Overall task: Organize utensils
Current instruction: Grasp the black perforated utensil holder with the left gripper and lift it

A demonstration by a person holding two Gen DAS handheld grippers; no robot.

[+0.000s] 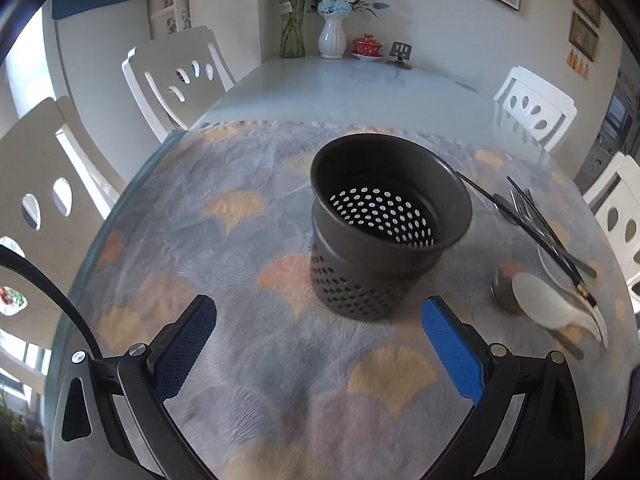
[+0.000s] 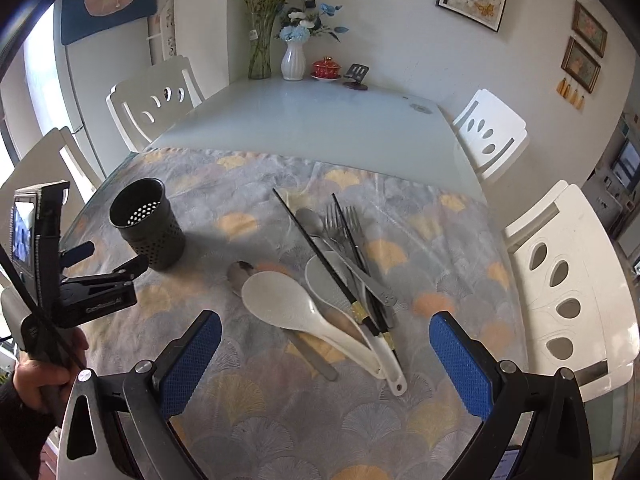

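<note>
Utensil pile point(image 2: 340, 280) just ahead of gaping right claw point(image 2: 324, 344), left claw point(image 1: 316, 328) gaping too

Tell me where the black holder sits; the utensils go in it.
The black holder stands upright on the patterned cloth, straight ahead of the left gripper, left of the utensil pile.

You are holding your left gripper point(image 1: 319, 316) low and level, its blue-padded fingers point(image 1: 450, 350) spread wide with nothing between them. You are holding your right gripper point(image 2: 325, 334) the same way, jaws parted wide and gripping nothing. In the right wrist view your left hand point(image 2: 38, 368) is wrapping around the left gripper's handle, a dark sleeve point(image 2: 16, 428) covering the wrist.
</note>
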